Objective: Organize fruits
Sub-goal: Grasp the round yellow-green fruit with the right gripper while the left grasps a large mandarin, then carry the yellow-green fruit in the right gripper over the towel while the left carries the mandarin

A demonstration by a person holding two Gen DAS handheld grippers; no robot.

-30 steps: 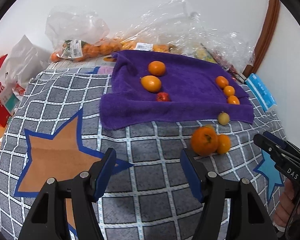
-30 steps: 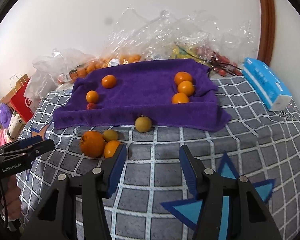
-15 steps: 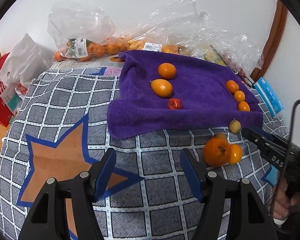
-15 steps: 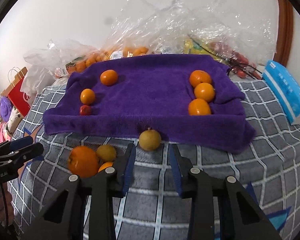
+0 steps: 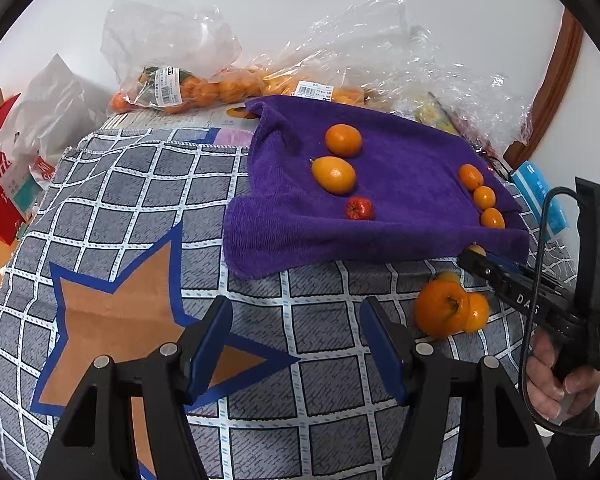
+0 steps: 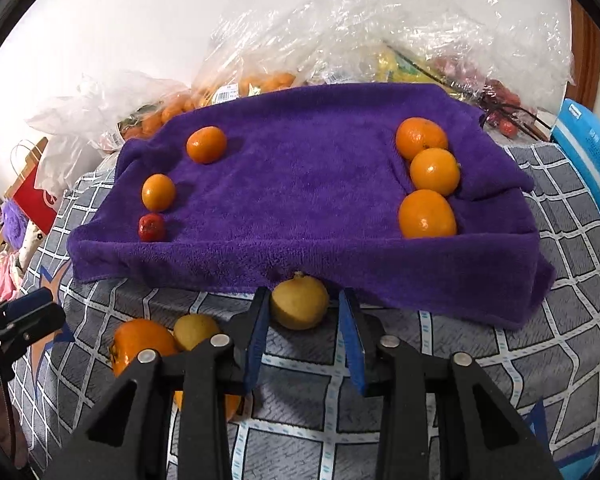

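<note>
**Mia:** Where is the right tool (image 6: pixel 302 312)?

**Ben:** It is low over the grey cloth with white squares and star shapes (image 6: pixel 480 360). Its blue pads have just been closing. The small round yellow fruit (image 6: pixel 299 302) sits between them. The left pad touches it. The right pad looks a tiny bit off, so it is hard to tell if the fruit is squeezed.

**Mia:** Where is that fruit?

**Ben:** On the grey cloth, right against the front edge of the fluffy purple towel (image 6: pixel 300 184).

**Mia:** What is on the towel?

**Ben:** Three round orange fruits in a row (image 6: pixel 434 172) on the right side. On the left are two more orange fruits (image 6: pixel 206 145) and one little red fruit (image 6: pixel 152 227).

**Mia:** And the left tool (image 5: pixel 296 334)?

**Ben:** It hangs over the grey cloth with its pads standing apart. Nothing is in it.

**Mia:** Any more loose fruit?

**Ben:** Yes. A big orange fruit with a stem (image 5: pixel 440 308) lies near the right tool, touching a smaller orange one (image 5: pixel 478 312).
</note>
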